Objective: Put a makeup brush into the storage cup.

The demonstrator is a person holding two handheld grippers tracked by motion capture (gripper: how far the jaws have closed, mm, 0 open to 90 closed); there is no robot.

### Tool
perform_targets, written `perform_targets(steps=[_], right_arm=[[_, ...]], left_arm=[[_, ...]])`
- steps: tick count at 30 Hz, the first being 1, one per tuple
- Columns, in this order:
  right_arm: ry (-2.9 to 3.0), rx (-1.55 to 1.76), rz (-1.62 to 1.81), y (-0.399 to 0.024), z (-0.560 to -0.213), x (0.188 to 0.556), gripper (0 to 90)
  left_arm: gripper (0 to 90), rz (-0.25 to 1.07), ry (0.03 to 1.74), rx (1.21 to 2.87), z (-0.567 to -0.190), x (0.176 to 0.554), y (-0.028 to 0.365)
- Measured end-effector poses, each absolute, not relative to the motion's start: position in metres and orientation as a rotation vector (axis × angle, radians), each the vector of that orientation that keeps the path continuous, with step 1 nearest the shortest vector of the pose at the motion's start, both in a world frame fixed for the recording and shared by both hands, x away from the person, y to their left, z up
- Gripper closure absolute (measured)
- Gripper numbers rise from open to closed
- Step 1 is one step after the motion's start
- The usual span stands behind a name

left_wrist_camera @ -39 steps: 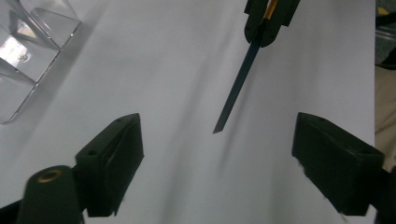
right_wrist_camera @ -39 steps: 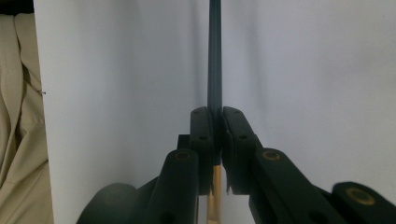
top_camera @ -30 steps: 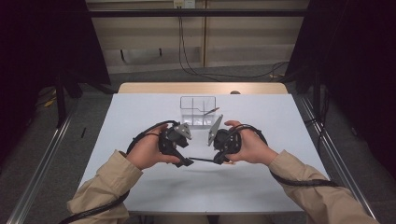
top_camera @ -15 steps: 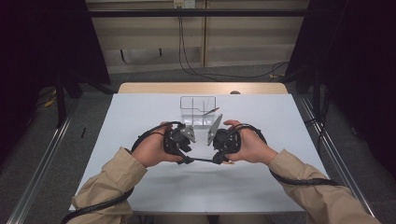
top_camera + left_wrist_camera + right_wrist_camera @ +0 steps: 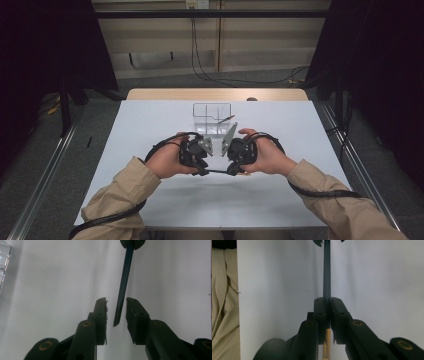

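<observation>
While right gripper [image 5: 326,308] clamps one pencil [image 5: 326,272], left gripper [image 5: 116,312] (parted) flanks it.

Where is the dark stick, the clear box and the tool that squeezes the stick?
dark stick [image 5: 123,282], left gripper view, middle of its shaft.
clear box [image 5: 212,106], high view, its far rim.
right tool [image 5: 328,305], right gripper view, between its fingertips, shut on the stick.
</observation>
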State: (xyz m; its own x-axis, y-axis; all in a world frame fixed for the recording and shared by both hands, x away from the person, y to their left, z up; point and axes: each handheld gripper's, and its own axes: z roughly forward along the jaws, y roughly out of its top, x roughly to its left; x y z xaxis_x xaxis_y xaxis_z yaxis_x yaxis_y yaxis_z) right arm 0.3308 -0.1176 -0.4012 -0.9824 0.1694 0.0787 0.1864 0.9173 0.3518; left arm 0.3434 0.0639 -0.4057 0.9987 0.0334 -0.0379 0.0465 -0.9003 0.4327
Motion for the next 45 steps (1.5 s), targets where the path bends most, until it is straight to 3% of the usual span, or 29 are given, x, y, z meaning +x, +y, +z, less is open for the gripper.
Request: perform_targets(steps=[9, 31, 36, 43, 45], right_arm=[[-3.043, -0.244, -0.570, -0.117, -0.399, 0.332, 83.7], [-3.009, -0.274, -0.662, -0.124, -0.391, 0.333, 81.6], [-3.004, -0.296, -0.687, -0.126, -0.392, 0.334, 67.5], [-2.973, -0.369, -0.843, -0.134, -0.392, 0.339, 36.6], [-2.962, -0.389, -0.854, -0.137, -0.393, 0.340, 32.4]], left_arm=[[81.3, -0.049, 0.031, 2.700, -0.405, 0.342, 0.058], [86.0, -0.102, 0.021, 2.726, -0.414, 0.337, 0.054], [86.1, -0.120, 0.023, 2.729, -0.413, 0.335, 0.055], [86.1, -0.118, 0.056, 2.714, -0.412, 0.337, 0.060], [86.1, -0.119, 0.063, 2.716, -0.412, 0.337, 0.062]])
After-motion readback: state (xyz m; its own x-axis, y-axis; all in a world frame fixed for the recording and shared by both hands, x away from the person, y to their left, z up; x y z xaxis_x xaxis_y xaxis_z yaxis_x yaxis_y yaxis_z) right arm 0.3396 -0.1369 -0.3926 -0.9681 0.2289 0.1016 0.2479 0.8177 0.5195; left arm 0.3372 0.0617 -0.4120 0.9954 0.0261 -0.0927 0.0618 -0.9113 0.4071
